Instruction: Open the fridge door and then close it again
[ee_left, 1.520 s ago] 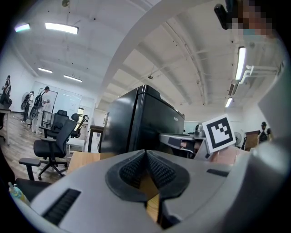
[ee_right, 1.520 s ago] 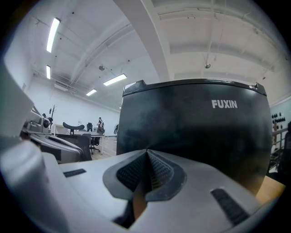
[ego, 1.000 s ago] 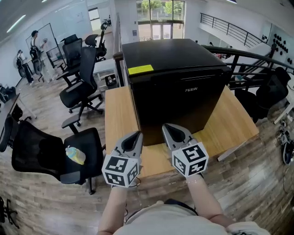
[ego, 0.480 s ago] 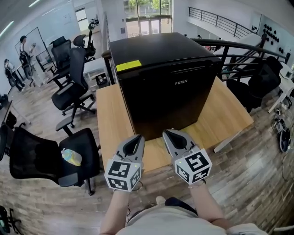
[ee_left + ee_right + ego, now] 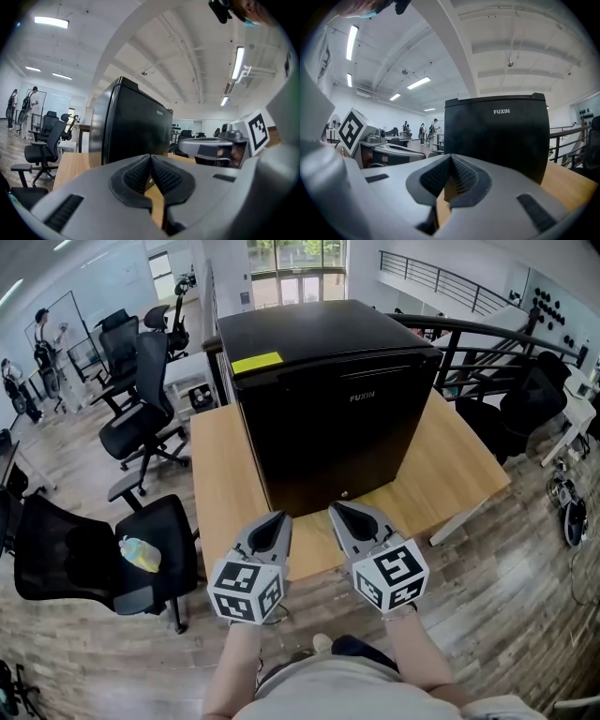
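Observation:
A small black fridge (image 5: 323,395) stands on a wooden table (image 5: 220,484), its door closed and facing me, a yellow sticker on top. In the left gripper view the fridge (image 5: 131,129) fills the middle; in the right gripper view the fridge (image 5: 497,136) stands straight ahead. My left gripper (image 5: 278,519) hovers over the table's near edge, a short way before the door, shut with nothing in it. My right gripper (image 5: 338,509) is beside it, also shut and empty. Neither touches the fridge.
A black office chair (image 5: 89,554) with a small yellowish thing on its seat stands left of the table. More chairs (image 5: 141,395) and desks lie behind it. A black railing (image 5: 487,348) runs on the right. People stand far off at the left (image 5: 42,334).
Both grippers have drawn back a little from the fridge toward the table's near edge. The head view has shifted, so the fridge sits slightly further left and higher in the picture.

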Motion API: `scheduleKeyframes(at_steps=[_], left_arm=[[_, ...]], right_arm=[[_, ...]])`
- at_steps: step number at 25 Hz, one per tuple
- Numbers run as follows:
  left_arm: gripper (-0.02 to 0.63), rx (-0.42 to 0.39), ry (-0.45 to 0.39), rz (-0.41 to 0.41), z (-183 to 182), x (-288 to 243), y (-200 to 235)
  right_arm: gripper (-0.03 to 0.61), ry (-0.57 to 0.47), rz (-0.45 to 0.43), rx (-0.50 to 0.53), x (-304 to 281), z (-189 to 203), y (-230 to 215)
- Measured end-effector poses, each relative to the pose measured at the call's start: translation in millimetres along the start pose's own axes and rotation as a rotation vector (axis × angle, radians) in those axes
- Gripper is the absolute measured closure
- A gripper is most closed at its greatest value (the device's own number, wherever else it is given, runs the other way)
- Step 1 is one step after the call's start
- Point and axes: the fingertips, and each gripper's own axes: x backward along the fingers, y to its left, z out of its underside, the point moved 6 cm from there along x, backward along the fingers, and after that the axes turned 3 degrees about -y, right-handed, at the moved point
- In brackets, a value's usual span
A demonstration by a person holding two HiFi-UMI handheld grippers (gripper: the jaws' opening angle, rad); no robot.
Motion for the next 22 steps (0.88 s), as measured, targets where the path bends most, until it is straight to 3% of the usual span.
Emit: scheduleKeyframes(at_steps=[22], left_arm=[[0.606, -0.013, 0.018, -0.015, 4.1, 9.1, -12.6]], right_arm=[[0.580, -0.031, -0.030, 0.009, 20.5, -6.0, -2.6]])
